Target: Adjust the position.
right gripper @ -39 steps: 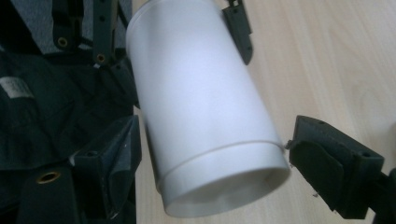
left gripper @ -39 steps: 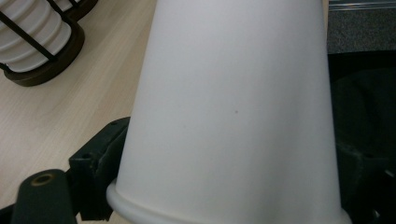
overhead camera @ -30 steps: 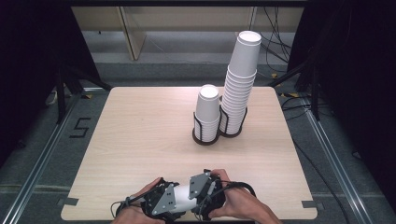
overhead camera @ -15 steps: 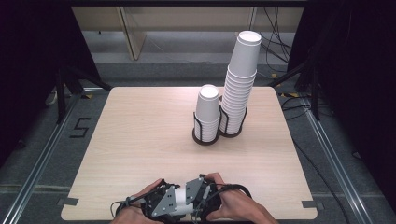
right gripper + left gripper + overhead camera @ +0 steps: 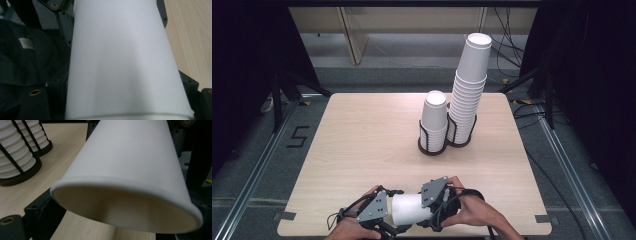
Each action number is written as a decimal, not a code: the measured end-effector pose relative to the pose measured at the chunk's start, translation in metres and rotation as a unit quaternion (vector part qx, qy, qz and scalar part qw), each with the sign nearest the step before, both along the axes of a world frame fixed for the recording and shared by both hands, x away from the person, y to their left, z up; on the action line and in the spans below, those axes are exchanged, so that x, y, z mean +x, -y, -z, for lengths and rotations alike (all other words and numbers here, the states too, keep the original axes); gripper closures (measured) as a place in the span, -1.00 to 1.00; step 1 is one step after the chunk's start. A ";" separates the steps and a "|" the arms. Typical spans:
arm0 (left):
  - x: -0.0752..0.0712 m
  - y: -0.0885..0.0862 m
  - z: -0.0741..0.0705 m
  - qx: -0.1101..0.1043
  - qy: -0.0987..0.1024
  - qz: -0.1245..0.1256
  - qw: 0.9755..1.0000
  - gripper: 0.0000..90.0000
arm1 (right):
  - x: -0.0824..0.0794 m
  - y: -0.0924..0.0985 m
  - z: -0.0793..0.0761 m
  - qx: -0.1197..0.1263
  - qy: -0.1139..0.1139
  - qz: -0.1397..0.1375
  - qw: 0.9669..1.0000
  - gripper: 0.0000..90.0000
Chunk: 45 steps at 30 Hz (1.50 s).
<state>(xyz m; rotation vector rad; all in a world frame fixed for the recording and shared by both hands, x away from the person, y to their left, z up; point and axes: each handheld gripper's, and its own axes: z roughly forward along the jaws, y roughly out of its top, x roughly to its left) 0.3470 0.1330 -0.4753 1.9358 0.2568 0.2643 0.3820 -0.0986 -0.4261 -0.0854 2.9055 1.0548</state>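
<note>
high view: a white paper cup (image 5: 411,209) lies sideways between the left gripper (image 5: 384,220) and right gripper (image 5: 432,206) at the table's (image 5: 362,140) near edge. the right gripper's jaws flank the cup, apparently gripping it. the left jaws have just been opening, cup rim between them. two cup stacks (image 5: 454,107) stand in holders farther back.

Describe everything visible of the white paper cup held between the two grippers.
The white paper cup is plain, tapered and matte, with a rolled rim around an empty mouth. It lies on its side near the table's front edge, between the left gripper and the right gripper, mouth towards the left one, whose jaws have just been opening.
</note>
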 end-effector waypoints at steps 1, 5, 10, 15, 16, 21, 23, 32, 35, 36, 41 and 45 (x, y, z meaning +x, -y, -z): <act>0.000 0.000 0.000 0.000 0.000 0.000 1.000 -0.88 | 0.000 0.000 0.000 0.000 0.000 0.000 1.000 -0.49; 0.000 -0.001 -0.002 -0.034 0.007 0.001 0.999 -0.89 | 0.001 0.005 -0.002 0.029 -0.030 0.007 0.999 -0.49; 0.000 -0.002 -0.002 -0.039 0.009 0.006 0.999 -0.89 | 0.002 0.006 0.000 0.041 -0.038 0.002 0.998 -0.49; -0.002 -0.001 -0.002 -0.037 0.020 0.009 0.999 -0.88 | 0.004 0.006 0.003 0.043 -0.050 -0.006 0.998 -0.49; -0.002 0.000 -0.002 -0.038 0.020 0.009 0.999 -0.88 | 0.004 0.006 0.003 0.042 -0.051 -0.005 0.998 -0.49; -0.001 -0.001 -0.004 -0.027 0.025 0.016 0.999 -0.84 | 0.004 0.007 0.003 0.043 -0.054 -0.005 0.998 -0.48; -0.002 0.000 -0.004 -0.013 0.031 0.018 0.999 -0.80 | 0.005 0.007 0.005 0.036 -0.054 -0.005 0.998 -0.48; -0.003 -0.002 -0.008 0.014 0.030 0.018 0.999 -0.73 | 0.005 0.006 0.009 0.017 -0.052 0.014 0.998 -0.62; -0.002 -0.002 -0.011 0.050 0.016 0.002 0.999 -0.72 | 0.002 0.007 0.003 -0.007 -0.015 0.036 0.999 -0.64; -0.001 -0.002 -0.012 0.064 0.014 0.001 0.998 -0.72 | 0.000 0.007 0.002 -0.017 -0.006 0.043 0.999 -0.64; -0.006 0.005 -0.015 0.104 -0.001 -0.003 0.995 -0.72 | -0.009 -0.003 0.002 -0.047 0.037 0.032 0.998 -0.63; -0.009 0.010 -0.016 0.129 -0.012 -0.002 0.992 -0.72 | -0.015 -0.012 0.006 -0.072 0.055 0.019 0.996 -0.62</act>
